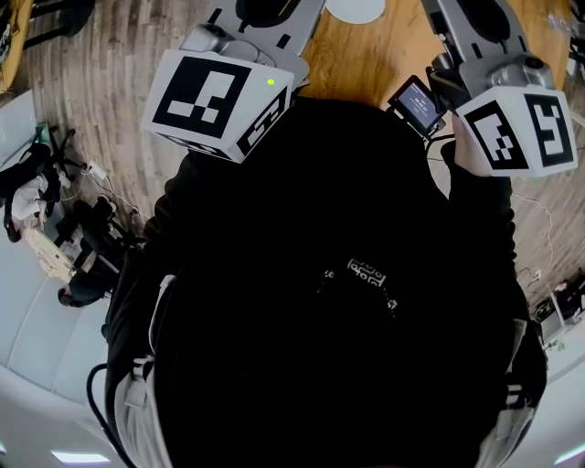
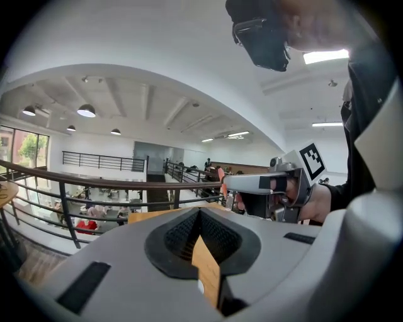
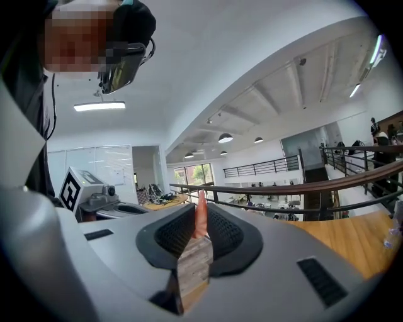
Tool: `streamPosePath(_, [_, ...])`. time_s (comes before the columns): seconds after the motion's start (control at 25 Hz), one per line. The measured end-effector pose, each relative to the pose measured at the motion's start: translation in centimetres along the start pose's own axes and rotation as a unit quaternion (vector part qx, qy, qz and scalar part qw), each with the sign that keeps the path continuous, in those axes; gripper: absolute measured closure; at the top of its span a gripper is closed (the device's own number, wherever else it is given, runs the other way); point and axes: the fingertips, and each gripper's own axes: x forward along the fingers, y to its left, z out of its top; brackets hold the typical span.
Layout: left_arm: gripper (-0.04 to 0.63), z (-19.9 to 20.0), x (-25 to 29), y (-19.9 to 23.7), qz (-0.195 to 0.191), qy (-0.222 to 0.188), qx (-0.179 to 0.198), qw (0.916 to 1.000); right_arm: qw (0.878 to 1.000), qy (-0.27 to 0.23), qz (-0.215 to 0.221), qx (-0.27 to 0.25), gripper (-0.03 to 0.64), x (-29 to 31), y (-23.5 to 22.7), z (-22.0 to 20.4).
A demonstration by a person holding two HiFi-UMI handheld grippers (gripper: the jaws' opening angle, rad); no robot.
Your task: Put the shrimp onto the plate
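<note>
Right gripper view: shows the right gripper [image 3: 200, 220] clamped on the shrimp [image 3: 201, 210], a thin orange-pink sliver pinched between the ribbed pads [image 3: 223, 236], with one end poking up past the tips. Points out level toward a railing [image 3: 283, 188], not down at any surface.

Left gripper view: shows the left gripper [image 2: 200, 217] pressed together at the tips, with nothing between its pads. Lets only a wedge of wooden table through the slot behind them. Catches the other gripper across to the right, held in a hand [image 2: 320, 201], carrying the shrimp at its tips in mid-air, clear of everything.

Head view: looks down on a black top [image 1: 347, 302] with both marker cubes [image 1: 219, 101] held up at chest height; cuts off the jaw tips. Takes in the table [image 1: 366, 59] ahead and a white round edge [image 1: 355, 7] at the top border. Probably the plate, but too cropped to be sure.

Handling, as a guess: small and light, likely soft or slick, so easy to squirt out or crush. Best pinched gently across the thick mid-body. Best lowered close to the plate before letting go, being liable to roll.
</note>
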Motion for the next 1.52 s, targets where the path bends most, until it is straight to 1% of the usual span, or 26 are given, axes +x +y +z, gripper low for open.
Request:
streamPosePath(0.12, [0.59,0.7,0.8,-0.4,-0.033,-0.005,0.01,0.9994,1.0,-0.009,-0.018,0.004,0.548,-0.9,-0.5,0.2])
streamPosePath(0.2, [0.59,1.1,1.0,-0.3,-0.047,-0.005,0.011,0.9988,1.0,-0.01,-0.022,0.008,0.548,-1.3,-0.6,0.5])
streamPosePath(0.44, [0.589,1.0,2.2,-0.8,-0.076,0.007,0.013,0.997,0.999,-0.012,-0.044,0.004,0.548,-2.6,-1.7,1.2])
streamPosePath(0.64, [0.589,0.5,3.1,-1.2,-0.099,0.022,0.006,0.9949,0.999,-0.001,-0.052,0.01,0.548,-2.9,-1.8,1.2])
streamPosePath(0.92, [0.589,0.8,3.6,-2.5,-0.129,0.039,0.03,0.9904,0.998,0.006,-0.059,0.017,0.548,-3.1,-2.2,0.7])
streamPosePath(1.16, [0.589,0.4,3.5,-2.3,-0.125,0.048,0.026,0.9907,0.998,0.006,-0.051,0.024,0.548,-3.2,-2.2,0.4])
streamPosePath(1.4, [0.589,-1.0,3.6,-2.1,-0.123,0.075,0.02,0.9894,0.998,0.029,-0.042,0.035,0.548,-2.8,-2.7,-0.8])
streamPosePath(1.52, [0.589,-1.7,4.0,-1.4,-0.119,0.079,0.01,0.9897,0.998,0.038,-0.04,0.037,0.548,-2.2,-3.2,-1.4])
